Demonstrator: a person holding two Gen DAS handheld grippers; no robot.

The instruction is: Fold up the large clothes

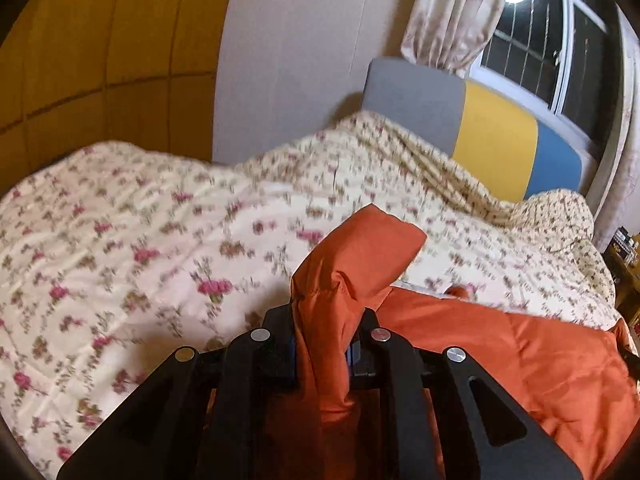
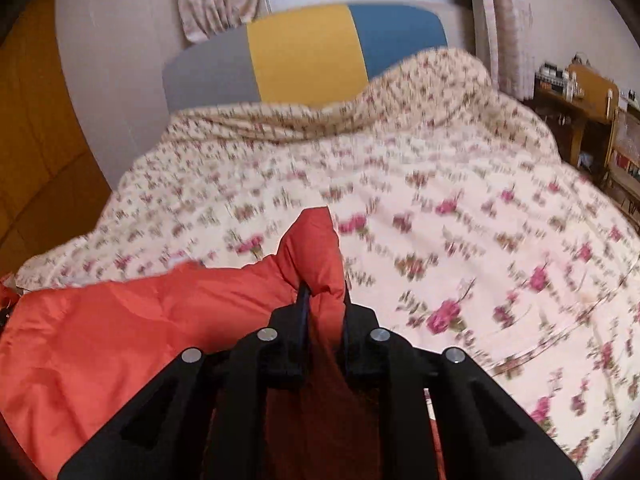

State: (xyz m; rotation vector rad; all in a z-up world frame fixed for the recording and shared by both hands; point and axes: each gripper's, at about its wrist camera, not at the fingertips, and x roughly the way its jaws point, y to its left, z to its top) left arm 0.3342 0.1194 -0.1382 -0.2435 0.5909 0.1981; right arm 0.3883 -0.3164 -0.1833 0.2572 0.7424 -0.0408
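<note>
- The orange padded garment [image 1: 500, 360] lay on the floral quilt [image 1: 140, 240] at the end of the bed away from the headboard [image 1: 492, 140], its bulk spread between the two tools.
- The left gripper [image 1: 322, 340] was clamped on a bunched corner of that garment; the cloth stood up out of the jaws in a folded peak pointing toward the headboard.
- In the right wrist view, the right gripper [image 2: 324, 320] had its jaws closed narrow on another raised corner of the orange padded garment [image 2: 120, 320], with fabric pinched between the fingers [image 2: 298, 320] and hanging down behind them.
- From the right tool the garment stretched away to its left, lying across the floral quilt [image 2: 480, 260] on the side far from the headboard [image 2: 304, 52].
- The headboard had grey, yellow and blue panels, and the quilt was heaped against it.
- A barred window [image 1: 540, 40] with a patterned curtain [image 1: 448, 8] stood directly behind the headboard.
- Wooden shelving [image 2: 588, 108] stood to the right of the headboard in the right wrist view; its contents were too blurred to tell.
</note>
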